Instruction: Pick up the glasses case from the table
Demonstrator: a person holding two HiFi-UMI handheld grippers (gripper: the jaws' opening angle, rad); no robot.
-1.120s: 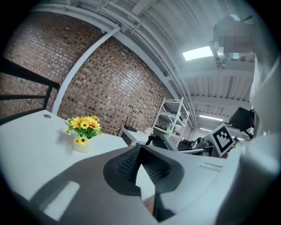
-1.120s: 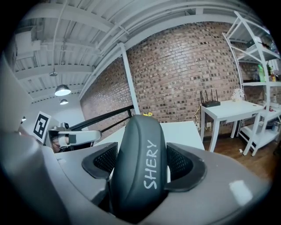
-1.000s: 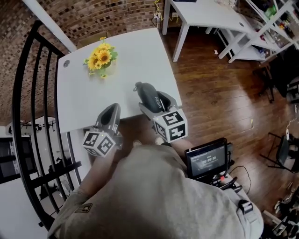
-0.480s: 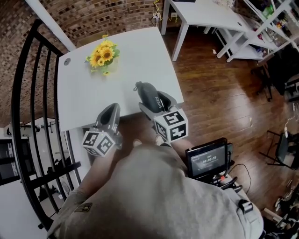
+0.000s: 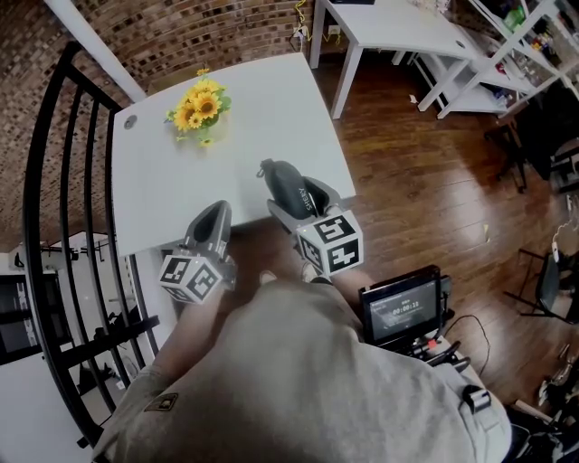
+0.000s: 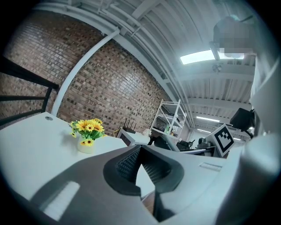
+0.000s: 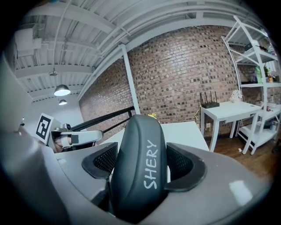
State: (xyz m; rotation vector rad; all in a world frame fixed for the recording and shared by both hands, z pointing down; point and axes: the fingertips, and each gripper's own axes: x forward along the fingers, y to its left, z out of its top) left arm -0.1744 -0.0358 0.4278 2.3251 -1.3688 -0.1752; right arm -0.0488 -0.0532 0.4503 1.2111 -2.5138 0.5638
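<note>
The glasses case [image 5: 284,177] is dark grey and oval, with "SHERY" written on it in white. My right gripper [image 5: 291,192] is shut on it, holding it just above the near right part of the white table [image 5: 262,99]. In the right gripper view the case [image 7: 141,162] fills the gap between both pads and sticks out forward. My left gripper [image 5: 213,217] hangs at the table's near edge to the left; its fingertips meet and hold nothing. In the left gripper view the left gripper [image 6: 139,149] has its pads closed into a narrow V.
A small pot of yellow sunflowers [image 5: 198,108] stands at the table's far left. A black railing [image 5: 54,226] runs along the left. A second white desk [image 5: 398,27] and white shelving [image 5: 516,54] stand at the far right on the wooden floor. A small monitor [image 5: 403,303] sits beside the person.
</note>
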